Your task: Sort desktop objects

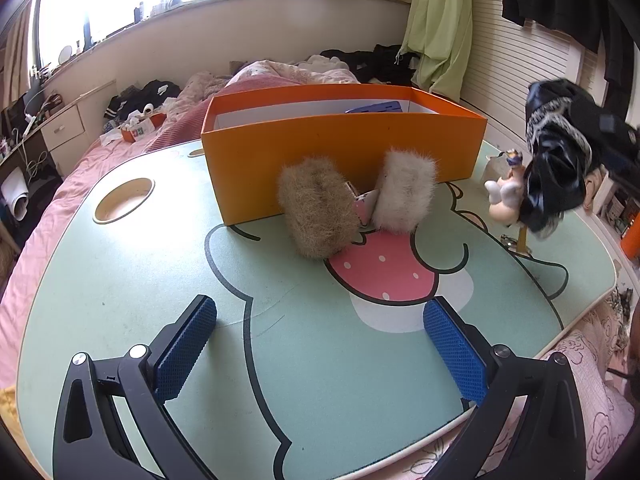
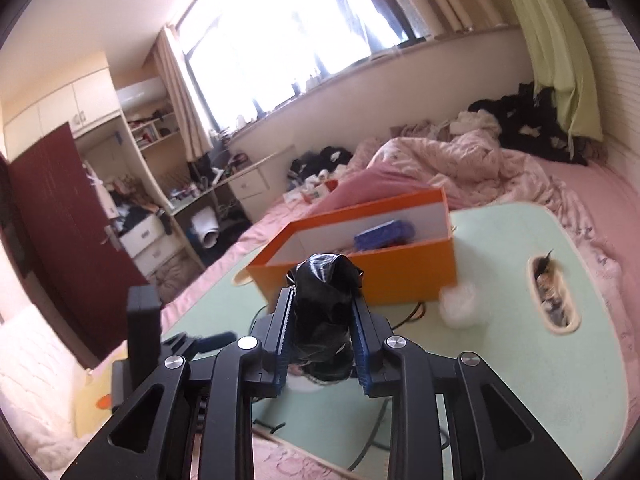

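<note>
A: Well, where do the left tongs [image 1: 320, 340] stand?

B: Low in the left wrist view, spread wide with nothing between the blue pads [image 1: 185, 346], hovering over the green desk [image 1: 120, 280] and its cartoon print.

A: And what lies ahead of them?

B: Near the middle of the frame, a tan fluffy piece [image 1: 318, 208] and a white fluffy piece [image 1: 406, 190] stand side by side, with a small pink-and-white item [image 1: 366, 206] wedged between them. Both sit right against the front wall of the orange box [image 1: 340, 148].

A: Anything in the box?

B: A blue object [image 2: 384, 234]; the right wrist view shows it lying against the white inner wall, just above centre.

A: The right tongs [image 2: 323, 344]?

B: Clamped on a shiny black bundle [image 2: 324, 304], which sticks up between the fingers at centre frame, held above the desk on the near side of the box. In the left wrist view the same bundle shows blurred at the right edge, beside a small cartoon figurine [image 1: 506, 188].

A: What else is on the desk?

B: A blurred white lump [image 2: 460, 306] at the box's lower right corner, and an oval slot [image 2: 554, 294] in the desk further right. A pink bed [image 2: 560, 184] lies beyond.
</note>
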Motion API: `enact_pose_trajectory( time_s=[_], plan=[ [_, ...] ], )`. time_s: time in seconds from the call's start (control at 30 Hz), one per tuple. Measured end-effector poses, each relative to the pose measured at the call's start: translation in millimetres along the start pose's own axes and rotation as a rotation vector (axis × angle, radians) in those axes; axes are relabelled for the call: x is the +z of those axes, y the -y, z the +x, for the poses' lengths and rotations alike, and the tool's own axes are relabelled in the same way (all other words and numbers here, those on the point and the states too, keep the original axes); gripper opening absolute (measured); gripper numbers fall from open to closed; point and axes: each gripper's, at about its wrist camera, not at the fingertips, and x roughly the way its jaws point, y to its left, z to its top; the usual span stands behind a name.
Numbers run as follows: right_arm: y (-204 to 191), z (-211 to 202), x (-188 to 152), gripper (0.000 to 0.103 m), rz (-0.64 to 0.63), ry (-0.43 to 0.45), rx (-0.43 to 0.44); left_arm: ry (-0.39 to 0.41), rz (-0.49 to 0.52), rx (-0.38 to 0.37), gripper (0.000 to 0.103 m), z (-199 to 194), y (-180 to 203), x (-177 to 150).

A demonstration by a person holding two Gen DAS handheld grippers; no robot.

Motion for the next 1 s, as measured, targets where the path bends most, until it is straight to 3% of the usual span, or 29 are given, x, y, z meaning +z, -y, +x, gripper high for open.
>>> enact_pose_trajectory(
  time_s=[0.13, 0.3, 0.37, 0.43, 0.5, 0.57, 0.63, 0.8, 1.0],
  plan=[
    [6.6, -3.1, 12.7, 0.026, 0.04, 0.016, 0.063, 0.0, 0.0, 0.0, 0.103, 0.0, 0.3, -0.3],
    [-0.4, 22.5, 8.7, 0.026, -0.071, -0.116, -0.088, 0.0, 0.0, 0.0, 0.103, -0.1, 0.5, -0.9],
    [5.3, 36.8, 3.0, 0.026, -0.052, -0.165, -0.091, 0.0, 0.0, -0.001, 0.103, 0.2, 0.5, -0.1],
    [13.4, 43.6, 0.5, 0.035, -0.003, -0.169, -0.069, -0.001, 0.0, -0.001, 0.103, 1.5, 0.4, 1.8],
    [24.0, 39.4, 1.5, 0.072, 0.084, -0.126, -0.027, -0.002, 0.0, -0.002, 0.103, 1.7, 1.0, 2.0],
    [34.5, 24.5, 2.7, 0.081, 0.15, -0.043, 0.004, -0.002, 0.0, -0.002, 0.103, 2.2, 2.0, 2.7],
    [36.4, 13.3, 4.3, 0.081, 0.153, -0.004, -0.018, -0.002, -0.001, -0.002, 0.103, 2.3, 2.3, 2.8],
    [26.1, 7.1, 1.4, 0.081, -0.004, -0.017, -0.23, -0.005, -0.001, -0.002, 0.103, 3.9, 4.0, 5.0],
    [-11.5, 38.4, -11.9, 0.081, -0.218, -0.117, -0.231, -0.008, -0.001, -0.004, 0.103, 5.1, 3.1, 5.3]
  ],
)
